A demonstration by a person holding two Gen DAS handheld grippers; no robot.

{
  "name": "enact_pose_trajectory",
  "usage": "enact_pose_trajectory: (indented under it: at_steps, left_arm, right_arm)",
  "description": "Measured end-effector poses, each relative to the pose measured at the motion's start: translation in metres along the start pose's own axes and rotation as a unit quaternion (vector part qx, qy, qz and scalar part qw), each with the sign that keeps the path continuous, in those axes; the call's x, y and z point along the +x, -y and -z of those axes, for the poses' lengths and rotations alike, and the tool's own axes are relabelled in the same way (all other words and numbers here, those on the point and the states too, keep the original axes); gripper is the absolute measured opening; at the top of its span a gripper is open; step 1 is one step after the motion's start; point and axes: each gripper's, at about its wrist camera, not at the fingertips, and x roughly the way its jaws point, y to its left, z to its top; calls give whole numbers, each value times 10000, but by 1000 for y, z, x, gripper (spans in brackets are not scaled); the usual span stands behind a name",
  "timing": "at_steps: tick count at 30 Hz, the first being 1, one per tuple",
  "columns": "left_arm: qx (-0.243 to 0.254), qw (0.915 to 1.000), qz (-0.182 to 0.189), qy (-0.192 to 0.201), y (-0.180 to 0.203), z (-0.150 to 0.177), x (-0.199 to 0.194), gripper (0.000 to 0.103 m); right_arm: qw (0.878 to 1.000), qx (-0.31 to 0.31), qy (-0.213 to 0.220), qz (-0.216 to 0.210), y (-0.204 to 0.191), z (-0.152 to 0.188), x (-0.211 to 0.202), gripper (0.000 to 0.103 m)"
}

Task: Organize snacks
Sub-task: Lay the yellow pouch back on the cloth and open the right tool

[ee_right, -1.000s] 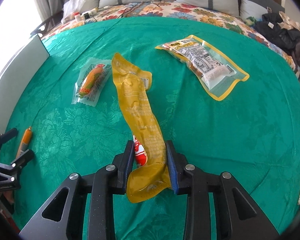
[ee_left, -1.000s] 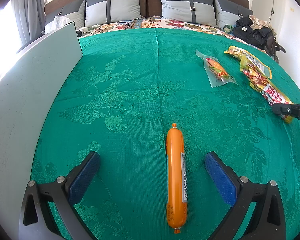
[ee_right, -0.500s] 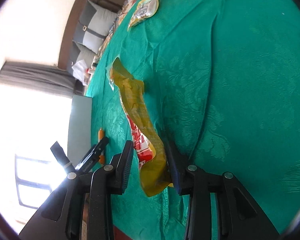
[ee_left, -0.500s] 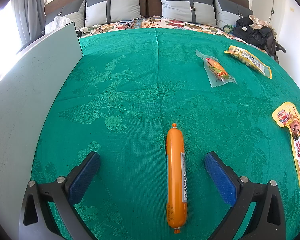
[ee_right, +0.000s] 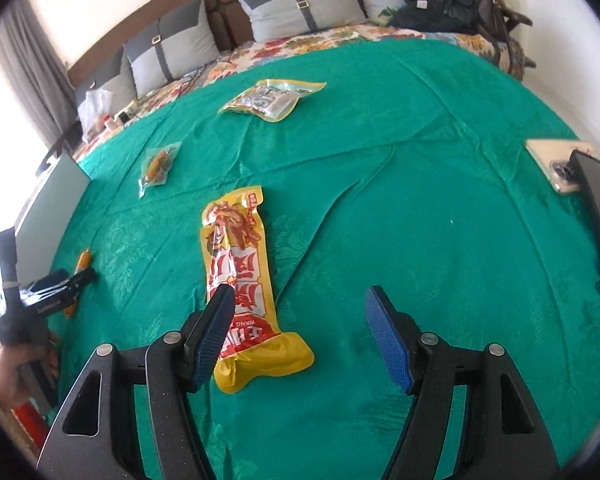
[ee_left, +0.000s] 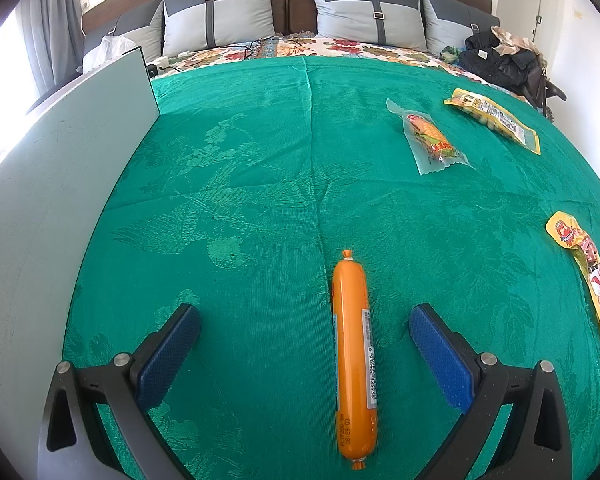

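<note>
**Meanwhile, Snack Pouch Lay Released on the Green Bedspread**

Meanwhile, the right gripper (ee_right: 300,312) stood with its jaws apart, having just been opening. The long yellow and red pouch (ee_right: 240,276) lay flat on the green bedspread (ee_right: 420,200), printed face up. Its lower end sat between the jaws, close beside the left pad (ee_right: 214,336), which overlapped the pouch's edge in that view; whether the two touched could not be told. The right pad stood well clear of it, so nothing was gripped.

The left gripper (ee_left: 304,356) was spread wide and held nothing. An orange sausage stick (ee_left: 354,360) lay lengthwise between its blue pads (ee_left: 168,356), nearer the right one but touching neither. A pale green board (ee_left: 60,184) rose along the left edge of the bedspread.

Farther up the cloth, a clear packet with a corn snack (ee_left: 430,140) lay apart from the rest, and a yellow-edged bag (ee_left: 492,118) rested beyond it, nearer the far right side. From the right wrist view, a hand (ee_right: 4,376) on the left gripper's handle showed at the left edge. A pale flat device (ee_right: 556,168) lay at the right edge of the bedspread. Grey pillows (ee_left: 216,20) leaned against the brown headboard, and dark clothing (ee_left: 500,60) was heaped at the far right corner.
</note>
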Motion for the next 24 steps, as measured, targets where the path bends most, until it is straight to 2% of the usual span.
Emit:
enact_pose_trajectory:
  at_steps: [2,5,10,18,24]
  left_arm:
    - [0,10000,-1,0,0,0,0,103]
    - [0,10000,-1,0,0,0,0,103]
    - [-4,10000,3,0,-1,-1,0,103]
    - [-5,10000,2,1,-1,-1,0,103]
    - [-5,10000,2,1,0,-1,0,103]
  right_arm:
    - [9999,-90,-10,145,0,1,4,73]
    - [9999,67,-62,105,8,3,5,73]
    - [9992,359,146,11,18,1,-2,73]
    - [9991,205,336,134,15,-2,-9,73]
    - [9980,438,457,27,28,-7,-14,73]
